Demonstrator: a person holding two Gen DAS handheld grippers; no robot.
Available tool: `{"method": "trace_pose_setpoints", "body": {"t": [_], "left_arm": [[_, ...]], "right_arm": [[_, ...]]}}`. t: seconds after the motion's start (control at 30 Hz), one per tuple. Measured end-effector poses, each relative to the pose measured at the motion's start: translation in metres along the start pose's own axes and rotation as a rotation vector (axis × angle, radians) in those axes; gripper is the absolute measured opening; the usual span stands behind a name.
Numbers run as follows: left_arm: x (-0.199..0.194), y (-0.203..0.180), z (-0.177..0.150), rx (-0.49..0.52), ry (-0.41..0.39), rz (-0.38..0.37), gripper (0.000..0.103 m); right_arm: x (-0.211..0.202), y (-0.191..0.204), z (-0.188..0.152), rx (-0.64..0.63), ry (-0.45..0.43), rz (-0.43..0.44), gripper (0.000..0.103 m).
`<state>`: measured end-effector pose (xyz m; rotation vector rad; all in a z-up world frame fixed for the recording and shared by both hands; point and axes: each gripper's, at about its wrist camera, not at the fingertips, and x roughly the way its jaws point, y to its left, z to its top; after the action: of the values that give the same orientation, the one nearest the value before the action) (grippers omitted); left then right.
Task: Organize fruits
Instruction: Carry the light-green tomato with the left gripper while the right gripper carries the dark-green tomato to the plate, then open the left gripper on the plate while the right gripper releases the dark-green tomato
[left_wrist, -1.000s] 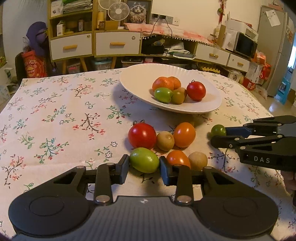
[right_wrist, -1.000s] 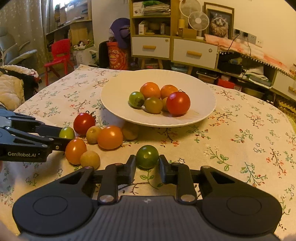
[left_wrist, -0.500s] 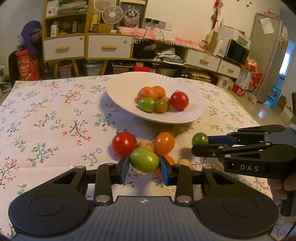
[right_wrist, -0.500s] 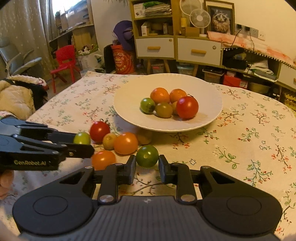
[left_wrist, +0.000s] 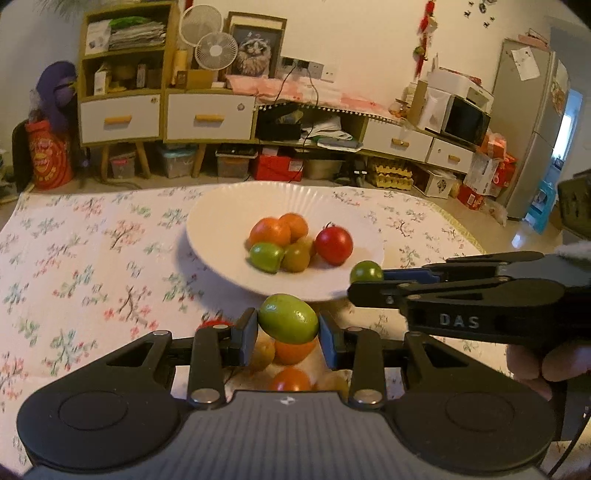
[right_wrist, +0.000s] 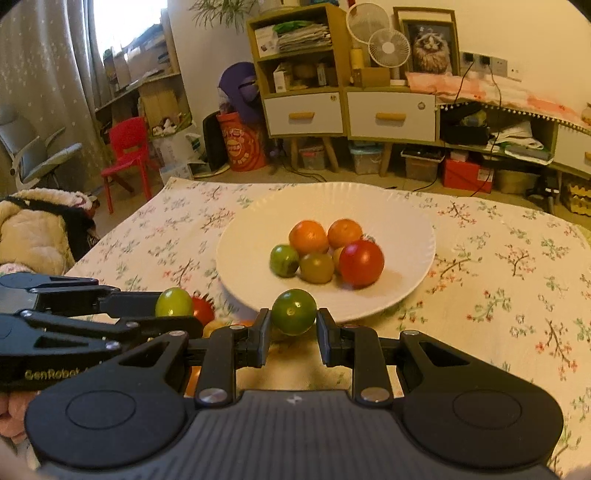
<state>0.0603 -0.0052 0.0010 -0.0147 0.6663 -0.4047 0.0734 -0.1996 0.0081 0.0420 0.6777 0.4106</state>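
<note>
My left gripper (left_wrist: 288, 332) is shut on a light green oval fruit (left_wrist: 288, 317) and holds it in the air just before the near rim of the white plate (left_wrist: 221, 206). My right gripper (right_wrist: 293, 328) is shut on a dark green round fruit (right_wrist: 294, 311), also lifted near the plate's (right_wrist: 406, 218) front rim. It also shows at the right in the left wrist view (left_wrist: 366, 272). The plate holds several fruits: two orange, a red one (right_wrist: 361, 263), green ones. The left gripper's fruit shows in the right wrist view (right_wrist: 173, 302).
Several loose fruits lie on the flowered tablecloth (left_wrist: 74, 236) under the grippers, among them a red one (right_wrist: 202, 310) and orange ones (left_wrist: 290, 380). Cabinets, a red chair (right_wrist: 127, 155) and a fridge (left_wrist: 532, 122) stand beyond the table.
Both grippers have lifted their green fruits off the cloth and moved forward to the plate's near rim. The loose fruits stay on the table.
</note>
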Motion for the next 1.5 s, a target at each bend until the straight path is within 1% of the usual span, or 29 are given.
{"method": "trace_pose_setpoints", "body": {"t": [0.2, 0.4, 0.53, 0.6, 0.73, 1.13, 1.23, 1.4, 1.5], "left_arm": [[0.017, -0.005, 0.010, 0.014, -0.002, 0.000, 0.040], [0.035, -0.008, 0.018, 0.038, 0.015, 0.000, 0.040], [0.044, -0.010, 0.022, 0.067, 0.032, 0.001, 0.040], [0.048, -0.010, 0.023, 0.074, 0.045, 0.002, 0.040], [0.054, -0.009, 0.021, 0.083, 0.067, 0.007, 0.040], [0.055, -0.007, 0.022, 0.077, 0.066, -0.002, 0.041], [0.054, -0.007, 0.022, 0.077, 0.063, -0.006, 0.041], [0.051, -0.010, 0.021, 0.085, 0.060, -0.009, 0.047], [0.047, -0.011, 0.021, 0.098, 0.055, -0.007, 0.051]], "right_arm": [[0.012, -0.019, 0.008, 0.045, 0.013, -0.001, 0.023], [0.019, -0.034, 0.013, 0.113, 0.031, 0.029, 0.023], [0.022, -0.038, 0.015, 0.145, 0.037, 0.055, 0.023], [0.024, -0.039, 0.016, 0.145, 0.040, 0.043, 0.023], [0.027, -0.045, 0.016, 0.169, 0.044, 0.049, 0.023], [0.028, -0.047, 0.017, 0.160, 0.049, 0.049, 0.024], [0.028, -0.047, 0.018, 0.161, 0.050, 0.052, 0.026], [0.024, -0.044, 0.018, 0.149, 0.051, 0.059, 0.028], [0.022, -0.042, 0.018, 0.139, 0.051, 0.057, 0.032]]}}
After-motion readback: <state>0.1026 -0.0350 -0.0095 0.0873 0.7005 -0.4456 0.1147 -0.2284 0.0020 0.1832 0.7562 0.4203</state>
